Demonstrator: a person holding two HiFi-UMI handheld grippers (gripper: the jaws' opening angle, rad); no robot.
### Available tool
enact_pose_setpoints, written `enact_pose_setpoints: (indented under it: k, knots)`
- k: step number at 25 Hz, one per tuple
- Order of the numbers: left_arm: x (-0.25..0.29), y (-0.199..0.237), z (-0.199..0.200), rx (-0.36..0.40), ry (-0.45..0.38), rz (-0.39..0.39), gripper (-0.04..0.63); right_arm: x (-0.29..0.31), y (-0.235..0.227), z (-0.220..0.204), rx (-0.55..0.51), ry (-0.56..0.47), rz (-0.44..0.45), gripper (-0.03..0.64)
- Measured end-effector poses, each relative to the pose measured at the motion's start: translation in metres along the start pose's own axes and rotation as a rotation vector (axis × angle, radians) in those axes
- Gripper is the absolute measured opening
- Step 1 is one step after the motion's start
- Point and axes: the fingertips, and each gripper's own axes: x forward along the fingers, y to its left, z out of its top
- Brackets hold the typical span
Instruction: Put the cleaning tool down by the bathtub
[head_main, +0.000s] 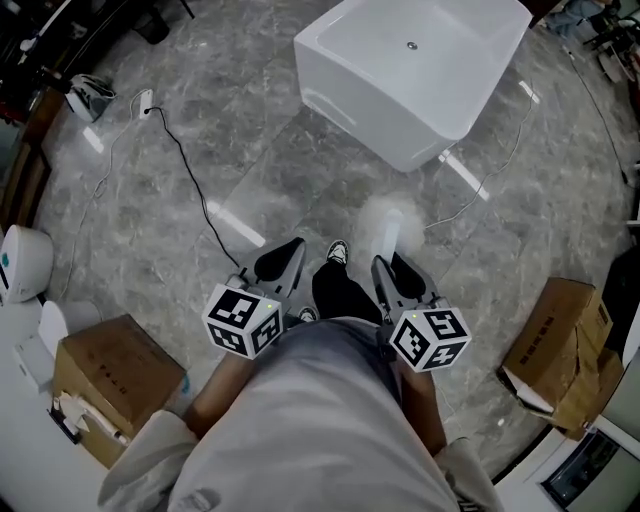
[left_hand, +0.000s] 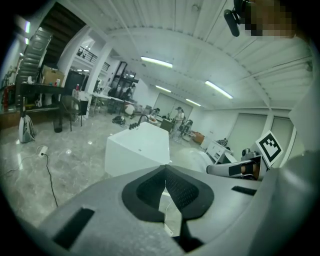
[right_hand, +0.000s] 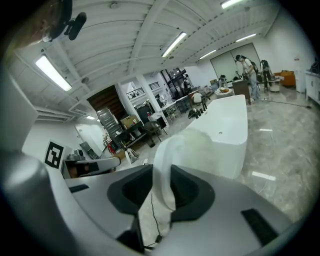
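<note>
Near the bathtub (head_main: 380, 122), right hand-held gripper (head_main: 392, 268) grips cleaning tool (head_main: 387, 218).

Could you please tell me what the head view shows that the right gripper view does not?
Only the head view shows the cardboard boxes on either side of the person, and the person's shoe. Only the right gripper view shows the ceiling lights and the right tool with its pads closed on the handle of the cleaning tool. Both show the white bathtub, the cleaning tool's fluffy head and the left tool.
</note>
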Motion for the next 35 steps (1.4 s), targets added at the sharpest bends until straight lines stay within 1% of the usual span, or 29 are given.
enact_pose_setpoints:
  k: [10, 17, 22, 27, 31, 35]
  knots:
    - [0.088, 0.018, 0.052, 0.010, 0.023, 0.036, 0.005, 0.055, -0.071, 0.057, 0.024, 0.032, 0.025, 0.104]
    - [0.120, 0.022, 0.076, 0.015, 0.007, 0.069, 0.005, 0.076, -0.103, 0.081, 0.035, 0.027, 0.046, 0.104]
    - [0.127, 0.016, 0.095, 0.036, -0.022, 0.077, 0.005, 0.085, -0.117, 0.094, 0.032, 0.024, 0.063, 0.104]
    - [0.133, 0.026, 0.098, 0.020, -0.038, 0.099, 0.005, 0.098, -0.120, 0.107, 0.010, 0.016, 0.069, 0.104]
    - [0.144, 0.034, 0.108, 0.012, -0.050, 0.080, 0.005, 0.107, -0.120, 0.121, -0.007, 0.016, 0.057, 0.104]
    - [0.165, 0.052, 0.126, 0.012, -0.066, 0.055, 0.005, 0.125, -0.127, 0.138, -0.027, 0.014, 0.028, 0.104]
